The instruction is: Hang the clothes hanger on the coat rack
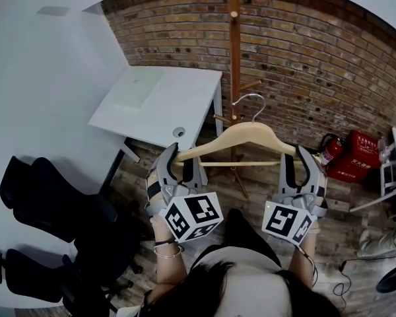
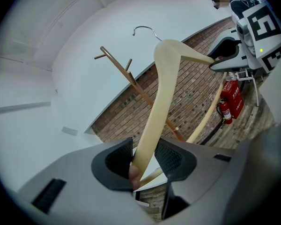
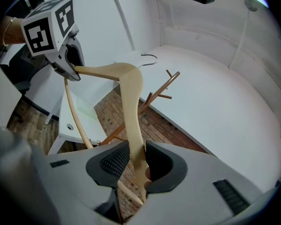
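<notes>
Brick wall and wooden floor lie behind the pale wooden clothes hanger (image 1: 241, 136), which is held in the air, about level, with its long axis going from left to right across the person. Its metal hook (image 1: 249, 102) stands up in the middle. In the head view the hook sits just beside the pole of the wooden coat rack (image 1: 234, 45), close under a short peg (image 1: 251, 84); how much depth separates them I cannot tell.

The left gripper (image 1: 182, 158) is clamped on the left end of the hanger and the right gripper (image 1: 299, 160) on the right end. The rack therefore lies ahead, between the two, with no arm clearly nearer. I judge that the coming move must carry the hook forward and over a peg.

Left of the rack stands a white desk (image 1: 165, 104), with black office chairs (image 1: 46, 197) lower left. On the right are a fire extinguisher (image 1: 330, 149) and a red box (image 1: 356, 156), whose white writing is too small to read. The marker cubes (image 1: 193, 216) show only black and white squares, no words.
</notes>
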The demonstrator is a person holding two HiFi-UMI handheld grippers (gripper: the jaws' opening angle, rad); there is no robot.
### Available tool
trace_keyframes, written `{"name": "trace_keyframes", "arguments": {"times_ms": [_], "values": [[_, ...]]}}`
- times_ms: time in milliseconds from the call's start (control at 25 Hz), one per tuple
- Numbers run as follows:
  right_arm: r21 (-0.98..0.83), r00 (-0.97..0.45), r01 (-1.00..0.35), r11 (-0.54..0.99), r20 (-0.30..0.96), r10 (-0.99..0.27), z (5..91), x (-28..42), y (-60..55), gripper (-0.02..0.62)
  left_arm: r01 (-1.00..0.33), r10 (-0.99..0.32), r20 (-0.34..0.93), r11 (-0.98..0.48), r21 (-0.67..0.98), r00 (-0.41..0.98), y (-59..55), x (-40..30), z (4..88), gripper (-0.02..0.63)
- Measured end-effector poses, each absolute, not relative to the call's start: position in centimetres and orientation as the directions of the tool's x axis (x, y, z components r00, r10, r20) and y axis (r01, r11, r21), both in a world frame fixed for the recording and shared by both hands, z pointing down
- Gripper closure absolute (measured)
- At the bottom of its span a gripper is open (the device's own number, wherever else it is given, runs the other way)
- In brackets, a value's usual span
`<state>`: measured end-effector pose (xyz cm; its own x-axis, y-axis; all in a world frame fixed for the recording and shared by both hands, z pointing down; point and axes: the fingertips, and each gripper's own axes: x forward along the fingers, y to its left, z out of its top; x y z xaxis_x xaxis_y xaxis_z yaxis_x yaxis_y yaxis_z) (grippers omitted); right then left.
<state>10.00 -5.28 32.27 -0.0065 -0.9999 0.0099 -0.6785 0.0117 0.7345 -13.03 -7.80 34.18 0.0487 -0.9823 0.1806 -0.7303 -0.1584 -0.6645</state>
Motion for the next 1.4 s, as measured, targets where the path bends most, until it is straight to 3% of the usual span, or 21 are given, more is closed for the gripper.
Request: {"name": "trace_keyframes", "arguments": {"times_ms": [1400], "values": [[0.724,-0.055,-0.689,0.029,-0.012,-0.998,31.2,10.6,-18.5,0.472,-0.715,-0.987,0.16,-0.122,-0.689,0.015,-20.2,-12.5,32.4,0.456]]}}
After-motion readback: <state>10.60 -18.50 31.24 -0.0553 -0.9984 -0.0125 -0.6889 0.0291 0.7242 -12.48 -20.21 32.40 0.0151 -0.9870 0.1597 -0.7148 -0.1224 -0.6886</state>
